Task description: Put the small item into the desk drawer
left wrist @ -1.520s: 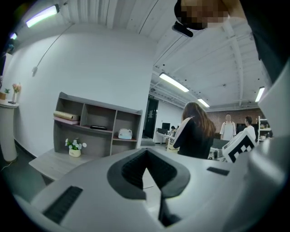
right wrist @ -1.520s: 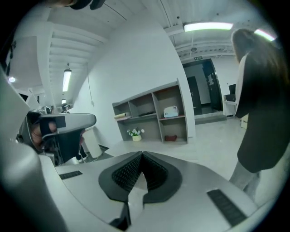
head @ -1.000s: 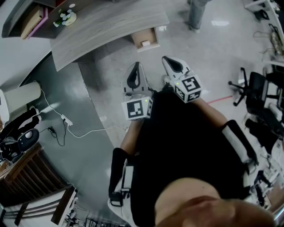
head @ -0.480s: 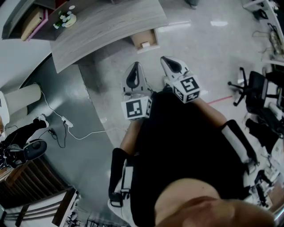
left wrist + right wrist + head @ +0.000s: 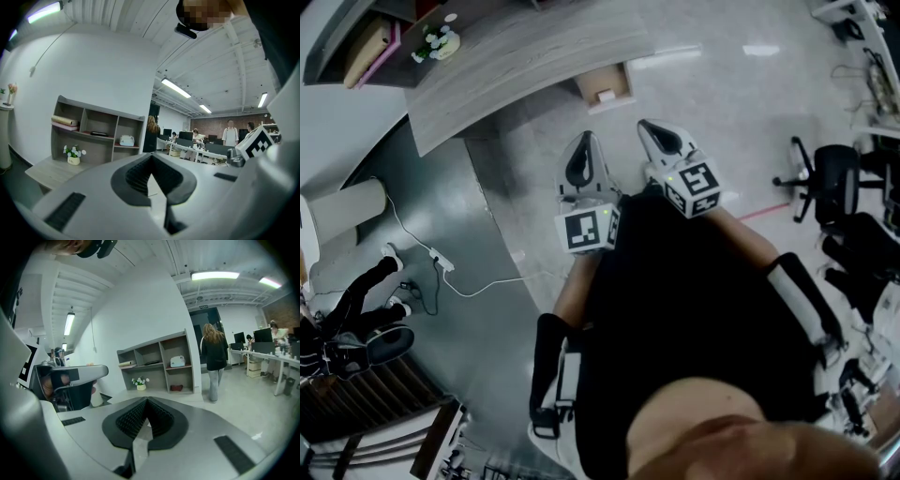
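**Position.** The person stands on the floor, well apart from the curved wooden table (image 5: pixel 516 56). Both tools are held close to the chest and point forward.

**Left gripper** (image 5: pixel 151 178). The fingers are closed tip to tip with nothing between them. In the head view it (image 5: pixel 586 150) sits just beside the other.

**Right gripper** (image 5: pixel 143 420). The fingers meet at the tips and hold nothing; head view (image 5: pixel 654 131).

**Drawer** (image 5: pixel 605 86). A wooden box juts out from under the near edge of the table and stands open.

**Small item.** A small pale thing (image 5: pixel 607 95) lies inside the open box. It is too small to confirm as the item, and no other candidate shows in any view.

**Surroundings.**
- Shelf unit (image 5: pixel 98 131) behind the table.
- Flower pot (image 5: pixel 73 154) on the table top.
- A person (image 5: pixel 214 363) walking past.

**Step, as judged.** The scene fits two stages. Either the item already lies in the drawer, or the pale thing is something else and the item is out of view.

**Next move.** Any further handling calls for closing the distance to the table and bringing one tool down to the height of the drawer.
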### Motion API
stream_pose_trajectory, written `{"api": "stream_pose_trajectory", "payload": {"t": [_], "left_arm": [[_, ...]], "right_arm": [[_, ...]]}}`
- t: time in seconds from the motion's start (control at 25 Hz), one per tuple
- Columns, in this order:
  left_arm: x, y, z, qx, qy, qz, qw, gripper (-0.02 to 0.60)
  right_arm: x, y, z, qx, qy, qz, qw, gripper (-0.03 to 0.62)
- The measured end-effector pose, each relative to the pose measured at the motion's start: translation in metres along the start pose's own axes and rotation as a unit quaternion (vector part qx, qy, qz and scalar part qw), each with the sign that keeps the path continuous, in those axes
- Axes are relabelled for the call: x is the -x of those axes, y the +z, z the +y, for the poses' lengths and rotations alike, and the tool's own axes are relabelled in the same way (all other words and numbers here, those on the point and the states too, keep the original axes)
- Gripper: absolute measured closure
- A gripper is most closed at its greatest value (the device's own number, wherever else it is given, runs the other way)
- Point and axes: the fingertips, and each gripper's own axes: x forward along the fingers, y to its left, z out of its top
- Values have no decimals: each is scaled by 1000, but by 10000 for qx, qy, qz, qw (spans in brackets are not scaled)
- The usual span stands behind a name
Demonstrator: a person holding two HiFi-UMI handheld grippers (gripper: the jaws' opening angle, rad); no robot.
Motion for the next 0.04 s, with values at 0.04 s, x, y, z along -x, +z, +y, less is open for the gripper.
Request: {"api": "stream_pose_trajectory", "payload": {"t": [0.04], "left_arm": [[0,-1,1,0,0,5,10000,586]], "right_arm": [[0,0,0,1,0,-1,10000,595]]}}
